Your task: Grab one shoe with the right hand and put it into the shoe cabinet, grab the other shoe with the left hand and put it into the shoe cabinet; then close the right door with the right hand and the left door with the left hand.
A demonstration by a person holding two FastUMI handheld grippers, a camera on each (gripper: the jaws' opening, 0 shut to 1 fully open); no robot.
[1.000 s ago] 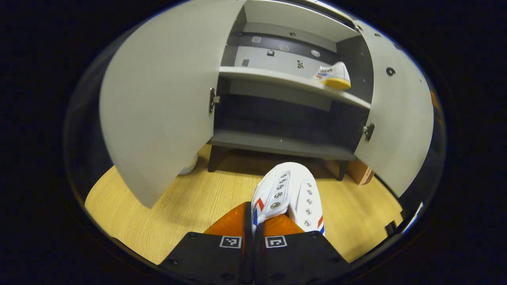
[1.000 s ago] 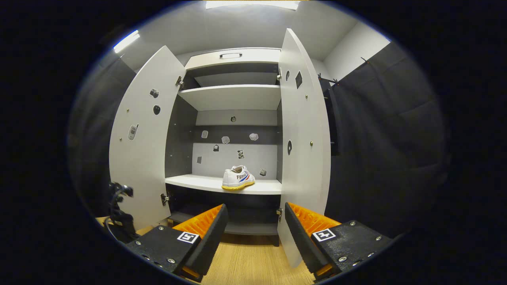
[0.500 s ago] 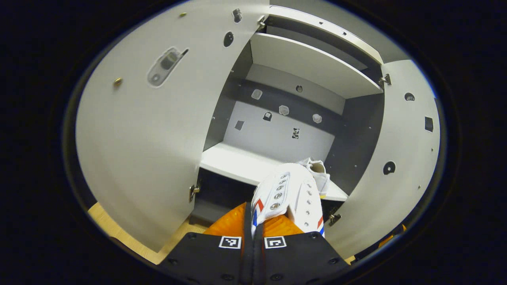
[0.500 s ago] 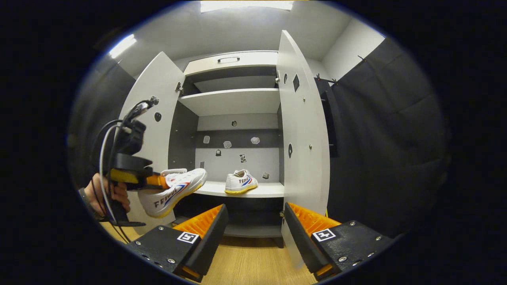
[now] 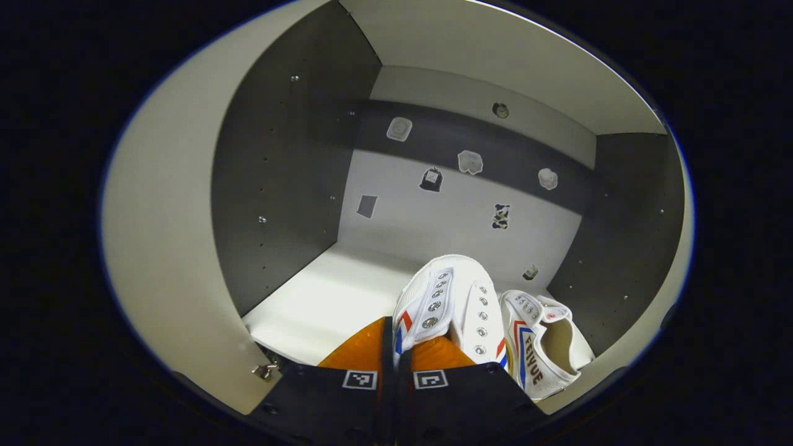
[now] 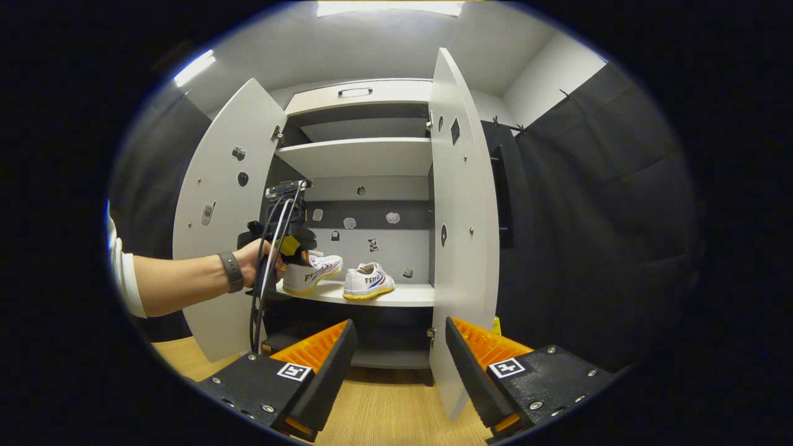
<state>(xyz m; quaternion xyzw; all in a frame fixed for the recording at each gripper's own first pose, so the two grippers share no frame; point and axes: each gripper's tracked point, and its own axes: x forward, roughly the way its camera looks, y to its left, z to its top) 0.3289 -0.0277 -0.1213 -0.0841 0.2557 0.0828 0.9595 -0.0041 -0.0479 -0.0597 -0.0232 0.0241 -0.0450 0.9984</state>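
Observation:
My left gripper (image 5: 396, 347) is shut on a white shoe (image 5: 452, 297) with red and blue stripes, holding it inside the shoe cabinet's middle compartment, low over the white shelf (image 5: 322, 303). Whether its sole touches the shelf I cannot tell. The other white shoe (image 5: 545, 347) stands on that shelf just to its right. In the right gripper view, a hand holds the left gripper (image 6: 296, 254) with the shoe (image 6: 313, 272) at the shelf's left part, beside the standing shoe (image 6: 368, 282). My right gripper (image 6: 399, 365) is open and holds nothing, back from the cabinet.
Both cabinet doors stand open: the left door (image 6: 217, 260) and the right door (image 6: 461, 248), whose edge is just ahead of my right gripper. A higher shelf (image 6: 365, 158) and a lower shelf (image 6: 390, 356) are bare. Wooden floor (image 6: 384, 409) lies below.
My left gripper has carried the shoe up from the floor and forward into the middle compartment, next to the standing shoe. The right gripper has barely moved and stays open.

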